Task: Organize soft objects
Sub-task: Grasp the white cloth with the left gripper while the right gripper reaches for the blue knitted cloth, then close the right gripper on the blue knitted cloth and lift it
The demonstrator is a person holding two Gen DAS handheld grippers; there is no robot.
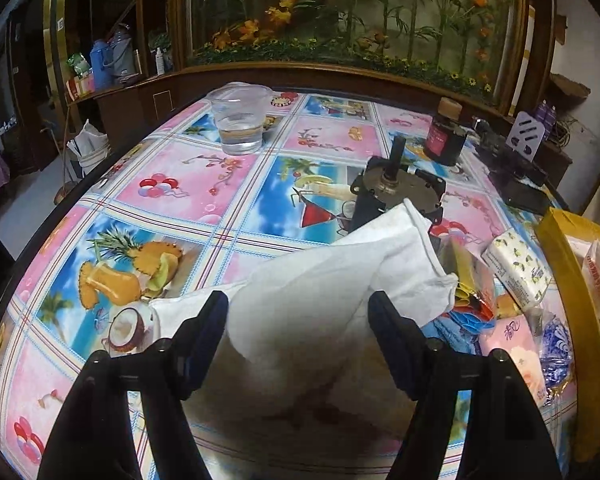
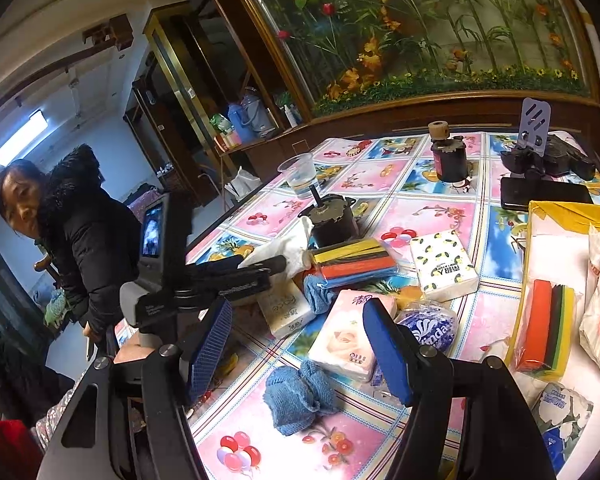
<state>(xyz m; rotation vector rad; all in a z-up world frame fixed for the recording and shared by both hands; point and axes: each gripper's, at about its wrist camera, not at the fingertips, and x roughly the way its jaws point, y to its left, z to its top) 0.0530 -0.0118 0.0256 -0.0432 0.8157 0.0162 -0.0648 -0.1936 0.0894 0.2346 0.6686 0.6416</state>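
Left wrist view: left gripper (image 1: pixel 298 318) jaws partly apart, white cloth (image 1: pixel 332 276) between them; contact uncertain. Cloth's long axis runs toward motor (image 1: pixel 396 192). Right view alone shows blue cloth (image 2: pixel 300 394) beneath open, empty right gripper (image 2: pixel 296 350).

Dim room, heavy fisheye bend

A white ceiling strip light (image 2: pixel 20 136) gives my right view a cold bluish cast; corners fall to black, straight edges bow, and the glossy fruit-print plastic cloth on the desk (image 1: pixel 204 184) carries soft glare.
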